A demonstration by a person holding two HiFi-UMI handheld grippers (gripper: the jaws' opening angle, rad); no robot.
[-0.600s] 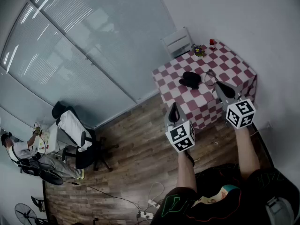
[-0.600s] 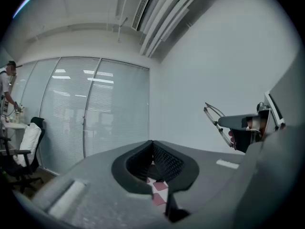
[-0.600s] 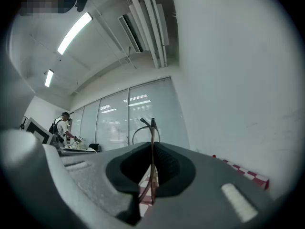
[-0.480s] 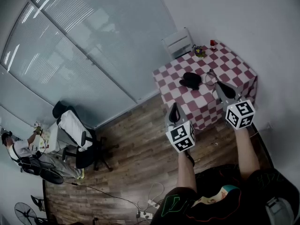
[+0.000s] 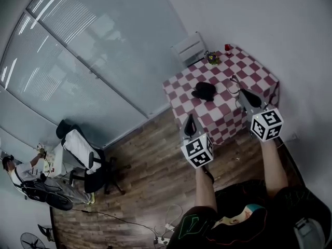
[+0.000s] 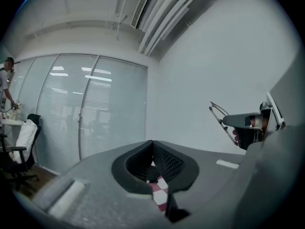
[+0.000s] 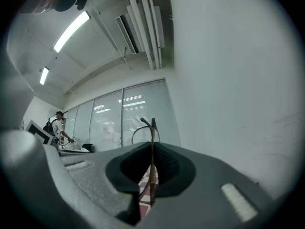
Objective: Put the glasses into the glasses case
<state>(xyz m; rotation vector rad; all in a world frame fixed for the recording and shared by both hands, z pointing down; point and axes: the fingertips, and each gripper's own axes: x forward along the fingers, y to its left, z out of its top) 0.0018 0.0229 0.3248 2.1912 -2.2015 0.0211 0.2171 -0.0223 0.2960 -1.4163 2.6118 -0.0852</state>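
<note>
By the checkered table (image 5: 259, 79) bearing the black glasses case (image 5: 204, 91), my right gripper (image 5: 240, 93) pinches the glasses (image 7: 151, 144); my left gripper (image 5: 190, 118) is closed, empty

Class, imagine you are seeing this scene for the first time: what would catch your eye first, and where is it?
First comes the red-and-white checkered table in the corner by the white wall, with a black glasses case lying on it. Next is the right gripper, shut on thin-framed glasses above the table. The left gripper is to its left, shut and empty.
</note>
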